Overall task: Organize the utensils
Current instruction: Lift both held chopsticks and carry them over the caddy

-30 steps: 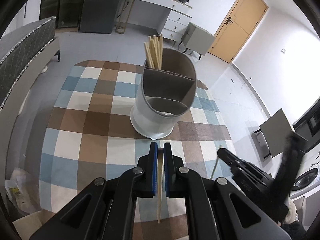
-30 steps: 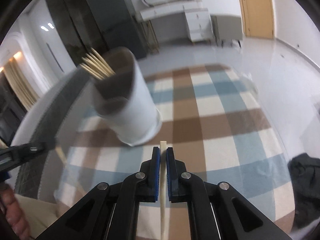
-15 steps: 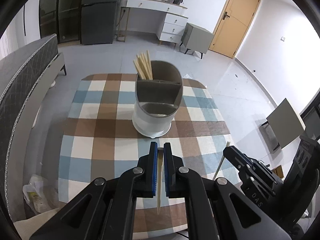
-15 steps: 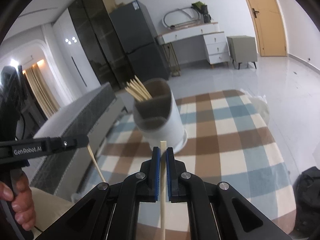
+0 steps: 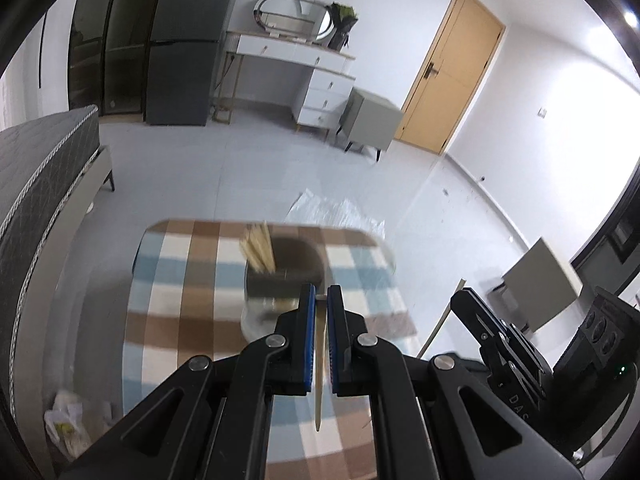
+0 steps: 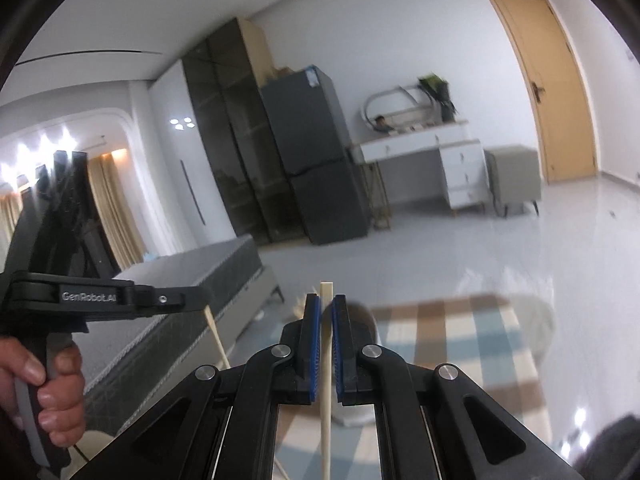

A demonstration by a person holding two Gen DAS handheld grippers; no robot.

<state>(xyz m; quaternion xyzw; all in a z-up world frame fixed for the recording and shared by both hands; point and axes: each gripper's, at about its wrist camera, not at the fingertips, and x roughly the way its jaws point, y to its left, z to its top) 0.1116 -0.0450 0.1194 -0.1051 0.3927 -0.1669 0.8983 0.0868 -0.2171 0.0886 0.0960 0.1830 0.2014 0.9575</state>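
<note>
Item: we clamp one chopstick (image 5: 319,364) per gripper, left gripper (image 5: 319,300) and right gripper (image 6: 326,308), above the holder (image 5: 280,280). Next: we likely lower both into its chopstick compartment.

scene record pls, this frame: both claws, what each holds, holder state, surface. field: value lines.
left claw: shut on a chopstick, thin end hanging below the pads
right claw: shut on a second chopstick, blunt end poking above the pads
utensil holder: upright on the checked tablecloth, beyond and below the left claw; blurred
holder contents: chopstick bundle in the far left compartment; other compartments too blurred to tell
person: hand grips the left claw's handle, seen in the right wrist view
</note>
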